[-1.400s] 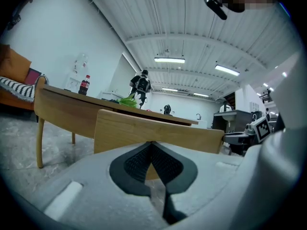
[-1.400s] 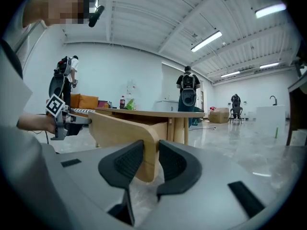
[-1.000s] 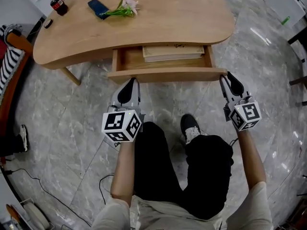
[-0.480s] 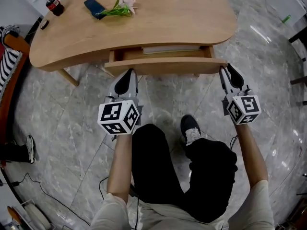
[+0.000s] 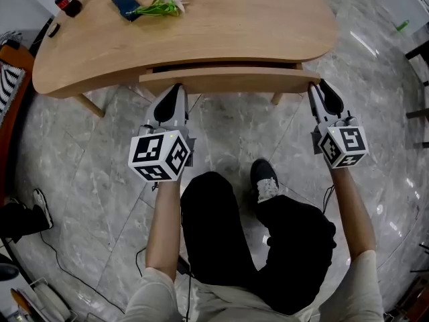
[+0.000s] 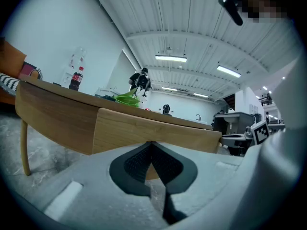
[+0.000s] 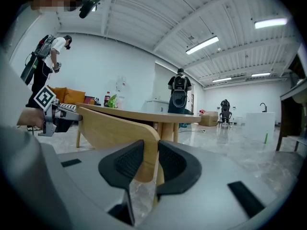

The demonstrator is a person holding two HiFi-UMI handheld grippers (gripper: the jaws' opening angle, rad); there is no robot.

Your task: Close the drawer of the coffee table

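Observation:
The wooden coffee table (image 5: 221,25) fills the top of the head view. Its drawer front (image 5: 228,81) shows only a thin dark gap under the tabletop. My left gripper (image 5: 173,88) is shut, its joined tips (image 6: 151,143) resting against the left part of the drawer front (image 6: 144,131). My right gripper (image 5: 318,86) sits at the drawer's right end. In the right gripper view its jaws (image 7: 149,143) straddle the rounded end of the drawer front (image 7: 115,128) and its pads press on the board. The drawer's inside is hidden.
On the tabletop's far left lie a cola bottle (image 5: 65,1), a dark flat case (image 5: 125,3) and a cut flower (image 5: 161,0). A table leg (image 5: 90,104) slants to the marble floor. The person's legs and a shoe (image 5: 265,180) are below the grippers. A cable (image 5: 60,263) trails at lower left.
The drawer has slid in under the tabletop, and the books inside it are hidden now. Both grippers moved toward the table with the drawer front.

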